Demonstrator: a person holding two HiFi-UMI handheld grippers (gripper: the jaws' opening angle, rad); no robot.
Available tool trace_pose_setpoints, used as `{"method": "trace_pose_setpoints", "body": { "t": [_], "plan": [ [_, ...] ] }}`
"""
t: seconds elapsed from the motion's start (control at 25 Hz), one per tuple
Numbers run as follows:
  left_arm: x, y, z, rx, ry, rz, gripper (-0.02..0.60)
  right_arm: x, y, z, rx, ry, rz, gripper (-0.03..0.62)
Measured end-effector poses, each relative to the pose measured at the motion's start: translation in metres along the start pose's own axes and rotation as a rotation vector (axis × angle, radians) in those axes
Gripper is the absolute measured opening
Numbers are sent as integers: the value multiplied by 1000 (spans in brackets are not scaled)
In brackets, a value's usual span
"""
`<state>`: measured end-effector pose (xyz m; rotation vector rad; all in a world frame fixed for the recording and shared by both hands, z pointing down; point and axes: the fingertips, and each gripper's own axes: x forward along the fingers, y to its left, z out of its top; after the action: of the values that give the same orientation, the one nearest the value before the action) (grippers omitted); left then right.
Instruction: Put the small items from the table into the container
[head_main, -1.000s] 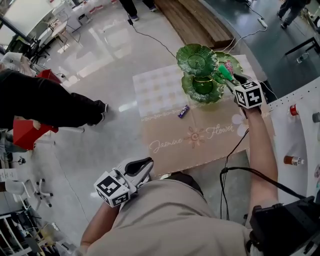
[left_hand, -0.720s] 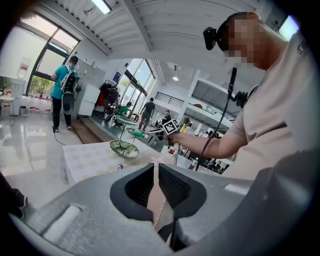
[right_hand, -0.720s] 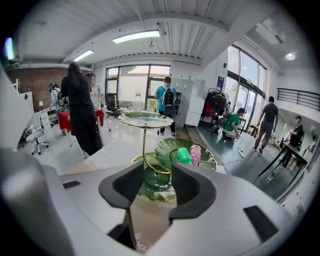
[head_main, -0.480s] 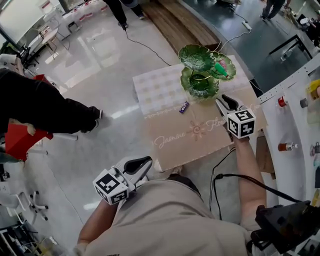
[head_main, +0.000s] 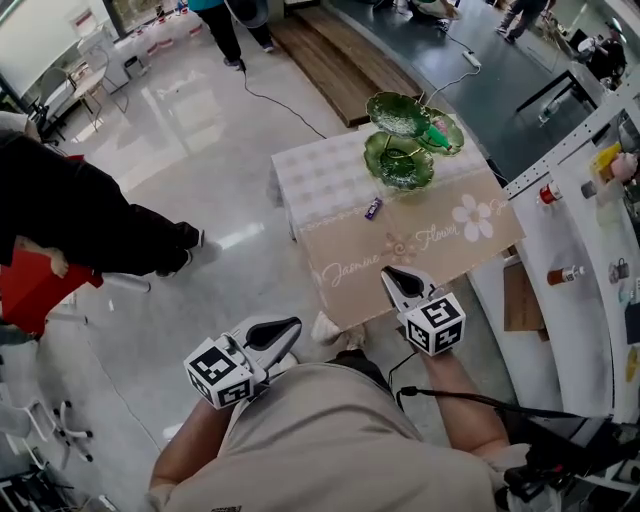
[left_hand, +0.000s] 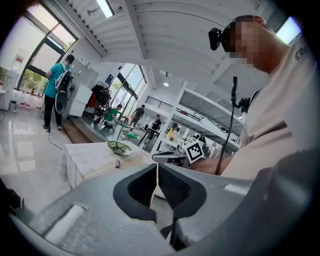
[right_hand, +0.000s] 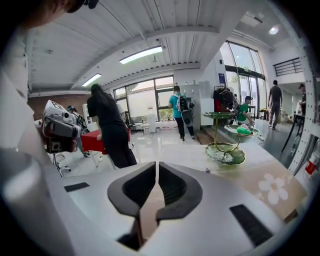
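Head view: shows the small purple item (head_main: 373, 208) lying on the table (head_main: 320, 175), just in front of the green tiered dish (head_main: 400, 160) and well apart from both grippers. Puts the right gripper (head_main: 390, 273) at the table's near edge and the left gripper (head_main: 291, 325) beside the torso.

Left gripper view: jaws pressed together on nothing; small purple item (left_hand: 117, 163) far ahead, to the left.

Right gripper view: jaws closing, almost together, nothing between them; small purple item (right_hand: 205, 170) ahead to the right, near the green tiered dish (right_hand: 226, 152).

The small purple item (head_main: 373, 208), lying midway toward the surface's (head_main: 330, 175) far edge, is too small to be identified. The green item (head_main: 436, 133) on the tiered dish (head_main: 395, 112) cannot be made out either.
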<state>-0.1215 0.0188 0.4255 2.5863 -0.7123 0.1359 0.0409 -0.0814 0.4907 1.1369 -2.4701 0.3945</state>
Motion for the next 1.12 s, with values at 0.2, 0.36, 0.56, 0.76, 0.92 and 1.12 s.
{"method": "trace_pose_setpoints", "body": {
  "t": [0.2,0.36,0.56,0.76,0.92,1.12],
  "plan": [
    [-27,-6,-18,5,22,-26,17,-3,77,-24,-7,31,60,29],
    [-48,-6,-28,15,25,-24,17,-4,120,-31,-32,37,87,29],
    [-75,-5,-41,13,25,-13,17,-3,162,-39,-54,53,117,29],
    [-91,-9,-48,22,25,-12,17,0,180,-40,-69,57,121,28],
    [-103,-10,-51,41,24,-1,17,6,191,-39,-74,55,131,28],
    [-117,-8,-54,42,19,28,17,11,201,-37,-86,61,144,28]
  ]
}}
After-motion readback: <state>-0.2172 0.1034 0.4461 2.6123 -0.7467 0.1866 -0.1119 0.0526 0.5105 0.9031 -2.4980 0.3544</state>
